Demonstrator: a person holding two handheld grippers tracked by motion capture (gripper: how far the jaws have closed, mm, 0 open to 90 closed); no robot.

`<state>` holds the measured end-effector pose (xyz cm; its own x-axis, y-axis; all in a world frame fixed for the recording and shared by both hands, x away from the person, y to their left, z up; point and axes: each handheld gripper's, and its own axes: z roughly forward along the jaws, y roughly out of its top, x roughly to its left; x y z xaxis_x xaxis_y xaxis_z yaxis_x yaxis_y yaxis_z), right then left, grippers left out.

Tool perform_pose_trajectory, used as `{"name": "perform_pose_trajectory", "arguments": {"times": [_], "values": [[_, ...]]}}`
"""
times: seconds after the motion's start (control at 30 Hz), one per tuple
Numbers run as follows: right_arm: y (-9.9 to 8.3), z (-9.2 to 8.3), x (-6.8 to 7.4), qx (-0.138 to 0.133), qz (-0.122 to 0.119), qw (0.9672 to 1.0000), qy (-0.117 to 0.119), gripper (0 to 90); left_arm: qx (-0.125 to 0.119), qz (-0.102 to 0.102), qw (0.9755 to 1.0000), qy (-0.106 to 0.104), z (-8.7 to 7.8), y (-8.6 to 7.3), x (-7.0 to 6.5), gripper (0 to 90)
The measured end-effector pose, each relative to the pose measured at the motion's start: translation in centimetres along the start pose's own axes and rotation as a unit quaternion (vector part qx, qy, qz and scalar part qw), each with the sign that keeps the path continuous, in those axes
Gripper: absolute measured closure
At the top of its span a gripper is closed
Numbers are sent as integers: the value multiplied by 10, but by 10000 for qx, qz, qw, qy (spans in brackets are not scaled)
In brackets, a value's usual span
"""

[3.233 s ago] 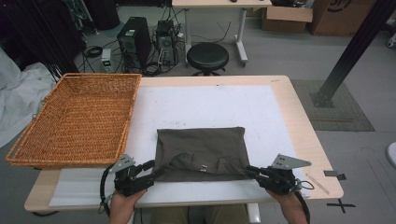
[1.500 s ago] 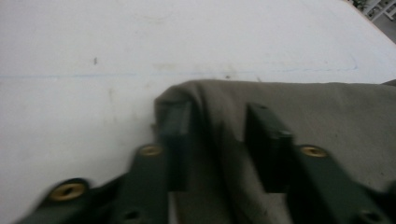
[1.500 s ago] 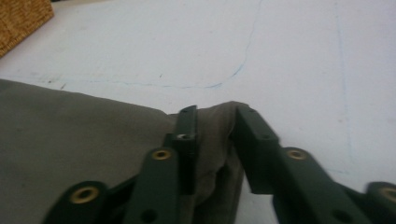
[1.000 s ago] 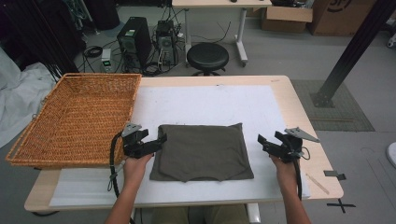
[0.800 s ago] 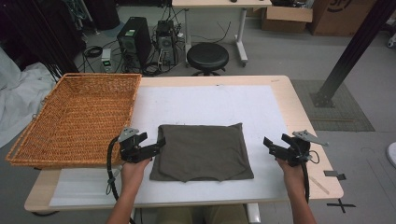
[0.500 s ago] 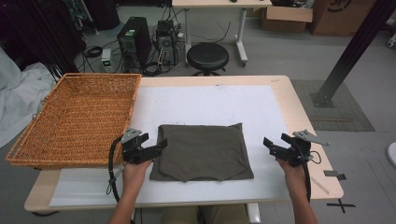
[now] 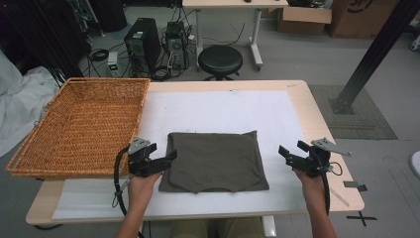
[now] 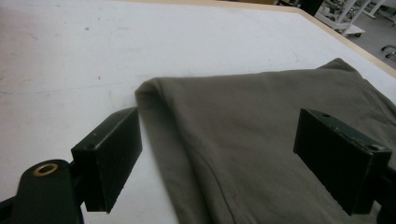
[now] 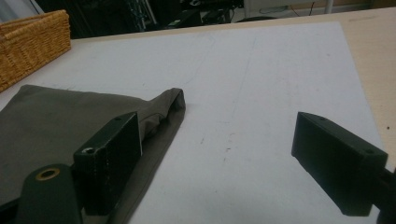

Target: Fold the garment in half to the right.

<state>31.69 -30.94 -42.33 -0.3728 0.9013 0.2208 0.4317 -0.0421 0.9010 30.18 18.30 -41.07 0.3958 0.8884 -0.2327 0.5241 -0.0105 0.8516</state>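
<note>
Olive cloth (image 7: pixel 213 161) lies folded on desk (image 7: pixel 297 106); both claws wide, empty. Left claw (image 7: pixel 166 159) should pinch edge low, right claw (image 7: pixel 289 157) mirror.

Even, diffuse overhead lighting; the white table cover (image 7: pixel 223 111) reads bright without glare. Soft, short shadows lie beside the folded olive cloth (image 7: pixel 213 161) and under the wicker basket (image 7: pixel 84 124). The upper left of the high view is dim. Gripper views: near jaws slightly soft, top edge background blurred.
</note>
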Motion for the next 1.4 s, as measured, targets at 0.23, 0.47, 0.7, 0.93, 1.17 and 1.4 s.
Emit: {"name": "perform_pose_trajectory", "arguments": {"times": [0.23,0.47,0.7,0.93,1.17,1.4], "values": [[-2,-1,-2,-48,78,9999,126,157,48,77,9999,117,-7,-13,-11,158],[-6,-3,2,-97,1,9995,311,159,222,114,9993,260,-8,-34,-23,158],[-9,-3,3,-140,25,9988,472,163,510,166,9959,723,-12,-56,-38,189],[-8,3,11,-115,-90,9982,586,164,597,33,9937,947,-11,-72,-46,230],[-4,4,15,-109,-140,9985,511,174,786,141,9883,1298,-9,-68,-52,414],[-3,10,21,-80,-199,9984,522,174,601,266,9922,1064,-10,-71,-51,813]]}}
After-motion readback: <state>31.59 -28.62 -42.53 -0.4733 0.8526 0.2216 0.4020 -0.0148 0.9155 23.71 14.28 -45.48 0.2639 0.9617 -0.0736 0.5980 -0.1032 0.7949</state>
